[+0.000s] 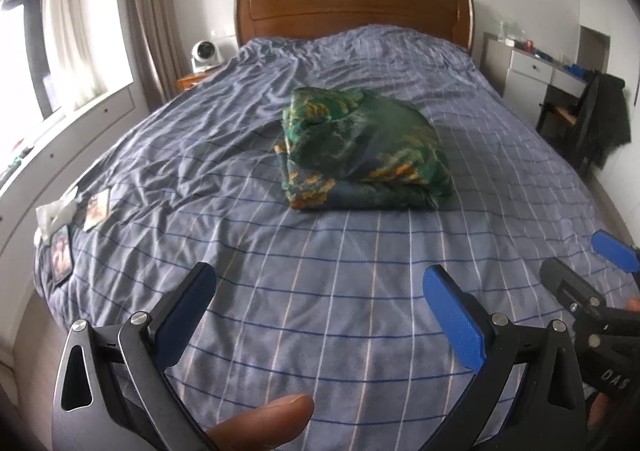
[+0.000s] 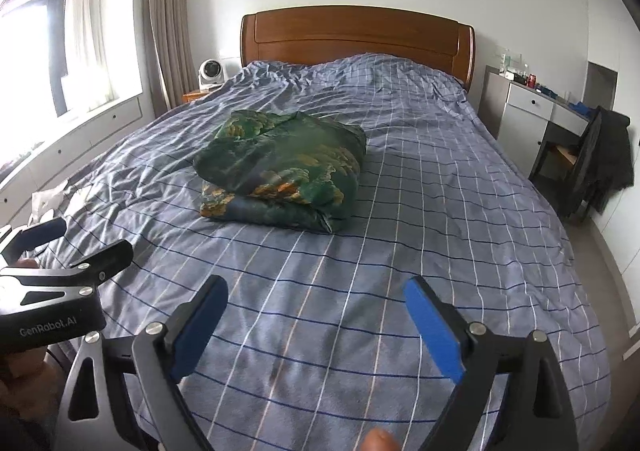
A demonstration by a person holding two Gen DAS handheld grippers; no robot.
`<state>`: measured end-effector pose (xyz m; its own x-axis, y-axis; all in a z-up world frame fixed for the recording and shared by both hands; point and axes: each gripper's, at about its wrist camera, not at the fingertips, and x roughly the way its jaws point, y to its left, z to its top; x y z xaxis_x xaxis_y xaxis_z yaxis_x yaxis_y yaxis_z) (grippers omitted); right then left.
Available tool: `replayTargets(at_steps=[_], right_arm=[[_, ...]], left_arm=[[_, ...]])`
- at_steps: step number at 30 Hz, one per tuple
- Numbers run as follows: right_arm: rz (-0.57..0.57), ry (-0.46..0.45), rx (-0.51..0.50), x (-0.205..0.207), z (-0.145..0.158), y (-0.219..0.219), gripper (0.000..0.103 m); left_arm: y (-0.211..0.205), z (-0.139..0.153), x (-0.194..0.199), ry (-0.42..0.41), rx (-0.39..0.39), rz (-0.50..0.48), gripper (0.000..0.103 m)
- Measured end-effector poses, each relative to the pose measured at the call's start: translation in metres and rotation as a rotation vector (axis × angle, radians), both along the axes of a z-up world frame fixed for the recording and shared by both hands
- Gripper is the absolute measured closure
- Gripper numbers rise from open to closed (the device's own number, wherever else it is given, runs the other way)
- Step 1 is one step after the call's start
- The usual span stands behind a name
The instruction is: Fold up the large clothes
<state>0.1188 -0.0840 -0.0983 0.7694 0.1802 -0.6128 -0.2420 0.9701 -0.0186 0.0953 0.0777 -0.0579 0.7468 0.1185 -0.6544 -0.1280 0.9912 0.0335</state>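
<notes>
A green garment with gold and orange print (image 1: 362,149) (image 2: 282,167) lies folded in a thick bundle on the middle of the bed. My left gripper (image 1: 320,283) hovers over the near part of the blue checked bedspread (image 1: 320,311), well short of the bundle, jaws wide apart and empty. My right gripper (image 2: 316,295) stands likewise open and empty above the bedspread (image 2: 440,211). Each gripper shows at the other view's edge: the right gripper (image 1: 580,267) at the right, the left gripper (image 2: 76,239) at the left. A person's fingertip (image 1: 264,419) shows at the bottom.
A wooden headboard (image 1: 352,7) stands at the far end. A small white fan (image 1: 206,55) sits on the left nightstand. A white desk (image 2: 532,107) and a chair with a dark jacket (image 2: 608,155) stand on the right. Cards and tissue (image 1: 60,219) lie at the bed's left edge.
</notes>
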Motion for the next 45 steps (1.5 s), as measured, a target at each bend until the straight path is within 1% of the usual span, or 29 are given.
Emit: replayTargets(at_steps=[3, 8, 14, 18, 24, 28, 38, 45], right_arm=[[0.001, 0.007, 0.021, -0.003, 0.004, -0.002, 0.011], [0.001, 0.021, 0.004, -0.006, 0.004, 0.0, 0.01], [-0.007, 0.034, -0.012, -0.006, 0.001, 0.001, 0.01], [-0.009, 0.035, -0.03, -0.007, 0.002, 0.004, 0.01], [-0.011, 0.038, -0.036, -0.008, 0.001, 0.004, 0.01], [-0.011, 0.041, -0.049, -0.007, 0.0, 0.005, 0.01], [-0.017, 0.07, -0.089, -0.006, -0.001, 0.01, 0.01], [-0.032, 0.066, -0.098, -0.008, 0.003, 0.006, 0.01]], left_arm=[[0.002, 0.002, -0.004, -0.009, 0.004, 0.0, 0.0], [0.001, 0.004, -0.007, -0.014, 0.031, 0.01, 0.0], [0.005, 0.004, -0.009, -0.02, 0.02, 0.028, 0.0], [0.002, 0.002, -0.008, -0.015, 0.036, 0.03, 0.0], [0.002, 0.002, -0.007, -0.006, 0.03, 0.038, 0.0], [0.003, 0.0, -0.006, 0.009, 0.018, 0.031, 0.0], [-0.003, 0.002, -0.007, 0.022, 0.019, 0.004, 0.0], [-0.008, 0.003, -0.007, 0.033, 0.015, -0.015, 0.0]])
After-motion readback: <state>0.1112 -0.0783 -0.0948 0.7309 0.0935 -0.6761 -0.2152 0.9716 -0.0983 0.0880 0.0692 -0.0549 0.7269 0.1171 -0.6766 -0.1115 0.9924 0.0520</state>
